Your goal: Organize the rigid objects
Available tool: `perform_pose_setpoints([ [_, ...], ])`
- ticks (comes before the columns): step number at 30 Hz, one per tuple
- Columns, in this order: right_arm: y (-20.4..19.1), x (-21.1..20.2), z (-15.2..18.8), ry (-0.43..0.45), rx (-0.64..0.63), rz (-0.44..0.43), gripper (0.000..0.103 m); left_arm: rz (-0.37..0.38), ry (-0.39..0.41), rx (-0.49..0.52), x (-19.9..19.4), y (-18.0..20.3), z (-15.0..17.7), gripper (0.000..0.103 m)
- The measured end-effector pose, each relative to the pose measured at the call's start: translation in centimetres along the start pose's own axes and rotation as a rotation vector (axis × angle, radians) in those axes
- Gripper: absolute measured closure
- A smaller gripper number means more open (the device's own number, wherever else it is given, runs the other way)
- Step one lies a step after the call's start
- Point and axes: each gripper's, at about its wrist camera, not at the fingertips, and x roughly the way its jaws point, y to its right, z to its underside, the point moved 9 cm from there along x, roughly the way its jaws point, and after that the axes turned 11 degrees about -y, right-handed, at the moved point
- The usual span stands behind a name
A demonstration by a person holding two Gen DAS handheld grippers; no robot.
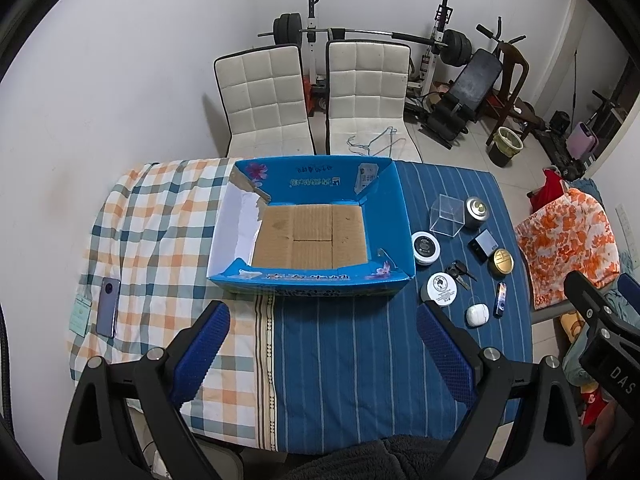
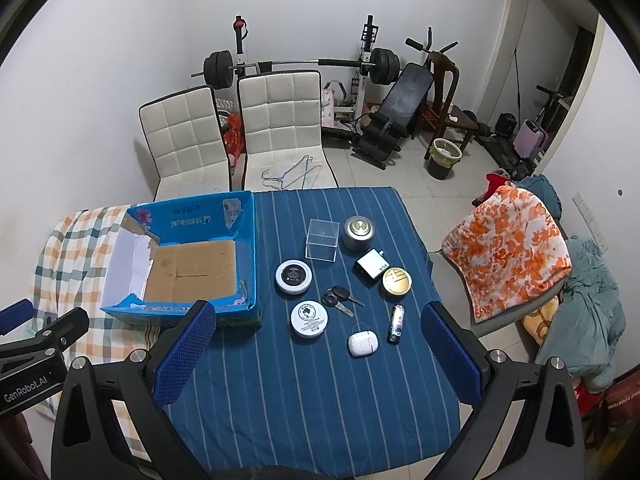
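Observation:
An open blue cardboard box (image 1: 390,216) (image 2: 246,240) with nothing inside sits on the table. Right of it on the blue striped cloth lie several small objects: a clear plastic cube (image 2: 321,239), a grey metal can (image 2: 358,232), a black-and-white charger (image 2: 372,268), a gold tin (image 2: 396,281), two round white jars (image 2: 293,276) (image 2: 309,319), keys (image 2: 340,298), a white earbud case (image 2: 362,343) and a small dark stick (image 2: 396,324). My left gripper (image 1: 322,348) is open, above the cloth in front of the box. My right gripper (image 2: 318,350) is open, just short of the objects.
A phone (image 1: 109,306) and a card (image 1: 79,314) lie on the checked cloth at the left. Two white chairs (image 1: 312,92) stand behind the table. An orange floral cushion (image 2: 508,248) sits on a chair at the right. Gym gear lines the back wall.

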Motion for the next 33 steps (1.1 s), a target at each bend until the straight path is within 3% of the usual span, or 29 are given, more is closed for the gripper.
perform_pose_setpoints([
  [15, -0.3, -0.2, -0.2, 0.013, -0.005, -0.004, 0.000, 0.002, 0.021, -0.002, -0.5, -0.7, -1.4, 0.007],
  [33, -0.8, -0.1, 0.3, 0.009, -0.020, -0.020, 0.000, 0.000, 0.028, -0.006, -0.6, -1.6, -0.4, 0.007],
])
